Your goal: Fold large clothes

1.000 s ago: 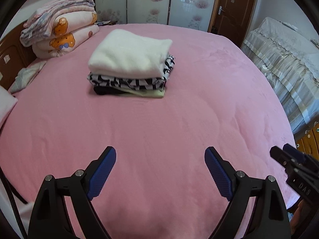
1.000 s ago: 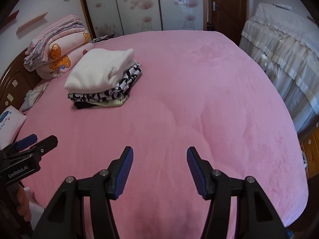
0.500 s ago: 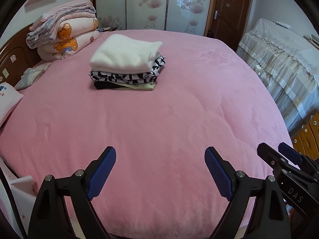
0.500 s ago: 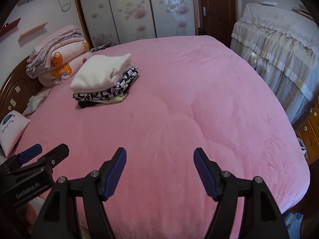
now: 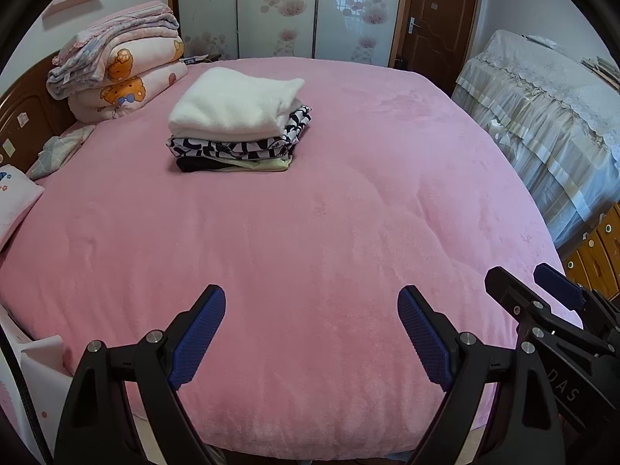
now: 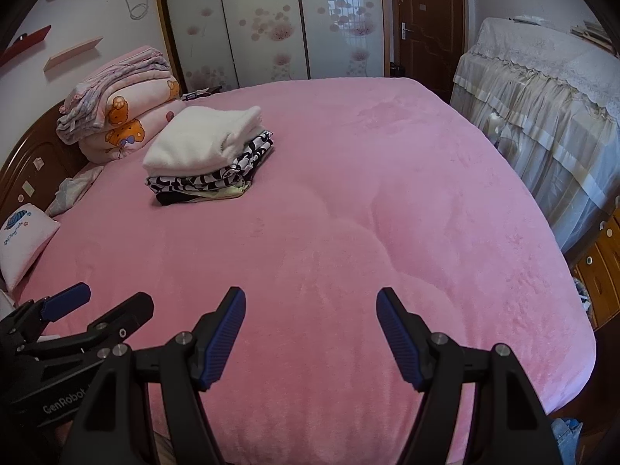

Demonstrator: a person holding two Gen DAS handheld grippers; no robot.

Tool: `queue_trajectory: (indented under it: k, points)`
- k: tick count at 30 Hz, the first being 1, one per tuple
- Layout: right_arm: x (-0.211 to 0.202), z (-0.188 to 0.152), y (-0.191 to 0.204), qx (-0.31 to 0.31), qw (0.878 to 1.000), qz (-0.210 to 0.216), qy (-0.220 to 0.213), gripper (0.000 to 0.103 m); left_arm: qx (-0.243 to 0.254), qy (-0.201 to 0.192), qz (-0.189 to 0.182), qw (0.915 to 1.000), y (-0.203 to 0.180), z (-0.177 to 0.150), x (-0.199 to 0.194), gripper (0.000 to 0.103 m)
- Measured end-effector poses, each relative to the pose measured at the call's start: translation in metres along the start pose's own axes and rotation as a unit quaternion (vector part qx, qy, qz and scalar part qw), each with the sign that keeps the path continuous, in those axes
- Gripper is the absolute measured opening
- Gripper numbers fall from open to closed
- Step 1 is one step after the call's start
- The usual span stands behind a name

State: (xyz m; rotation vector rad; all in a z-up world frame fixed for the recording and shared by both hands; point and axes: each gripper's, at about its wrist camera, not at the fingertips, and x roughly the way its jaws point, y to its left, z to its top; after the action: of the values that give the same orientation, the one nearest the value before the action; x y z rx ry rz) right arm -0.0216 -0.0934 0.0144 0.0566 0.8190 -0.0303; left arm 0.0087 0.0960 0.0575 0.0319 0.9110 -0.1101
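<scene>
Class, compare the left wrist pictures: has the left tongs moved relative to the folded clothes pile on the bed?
Yes. The left tongs has backed away from the folded clothes pile, which now looks smaller and farther off.

Home bedroom, pink bed point(image 5: 310, 232) (wide), wardrobe point(image 5: 279, 7), folded quilts point(image 5: 124, 69)

Soft, even daylight fills both views, brightest at the small barred window point(image 5: 350, 2) reflected in the glossy sliding wardrobe doors point(image 6: 271, 19). Focus is sharp; fisheye bending and dark vignetting ring the edges.
</scene>
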Motion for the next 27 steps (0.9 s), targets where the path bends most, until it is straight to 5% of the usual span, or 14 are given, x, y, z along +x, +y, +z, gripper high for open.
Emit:
queue_trajectory:
  k: [27]
  points:
    - [-0.0086,0.0015,0.0002,0.01,1.0,-0.007,-0.011,0.07,0.002,-0.01,0.006,0.9999,-0.0057,0.0021,-0.0105,0.09]
